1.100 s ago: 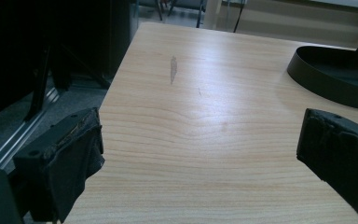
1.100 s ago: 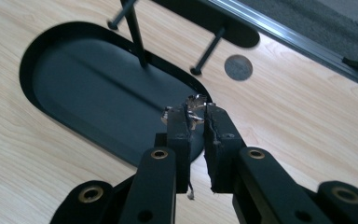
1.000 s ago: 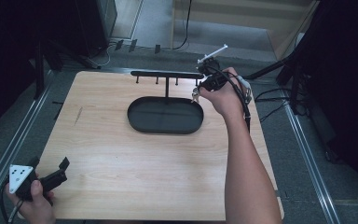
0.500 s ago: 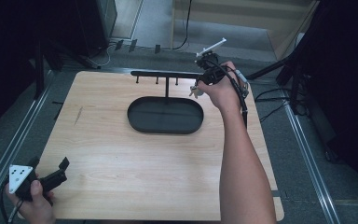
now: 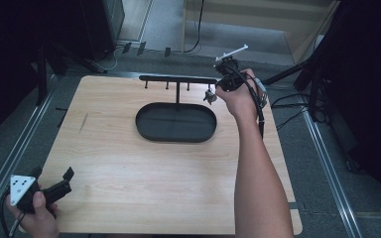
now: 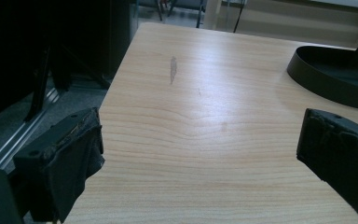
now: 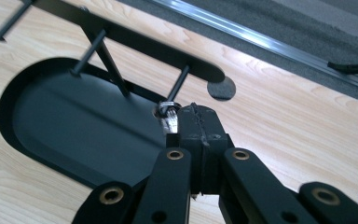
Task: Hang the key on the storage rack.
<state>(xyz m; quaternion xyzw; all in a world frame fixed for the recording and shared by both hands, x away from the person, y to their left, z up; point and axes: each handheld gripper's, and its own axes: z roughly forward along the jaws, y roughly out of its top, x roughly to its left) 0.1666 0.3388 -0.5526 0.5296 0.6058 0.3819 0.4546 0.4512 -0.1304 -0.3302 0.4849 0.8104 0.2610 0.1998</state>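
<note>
A black rack (image 5: pixel 177 79) has a crossbar with several short pegs above an oval black tray (image 5: pixel 176 123). My right gripper (image 5: pixel 212 94) is at the bar's right end, shut on a small silver metal piece (image 5: pixel 209 96). In the right gripper view the jaws of this gripper (image 7: pixel 193 116) are pressed together. The silver piece (image 7: pixel 167 115) sits at their tip, touching the end of the rightmost peg (image 7: pixel 179 84). My left gripper (image 5: pixel 65 181) rests low at the table's near left corner. It is open (image 6: pixel 200 140) with bare wood between its pads.
The wooden table (image 5: pixel 129 168) has a dark smudge (image 6: pixel 172 70) on its left part. Metal rails run along both sides of the table. Cables lie on the floor to the right, and dark equipment stands at the back left.
My right hand has shifted slightly toward the far side while the silver piece stays by the rightmost peg. The left gripper has not moved.
</note>
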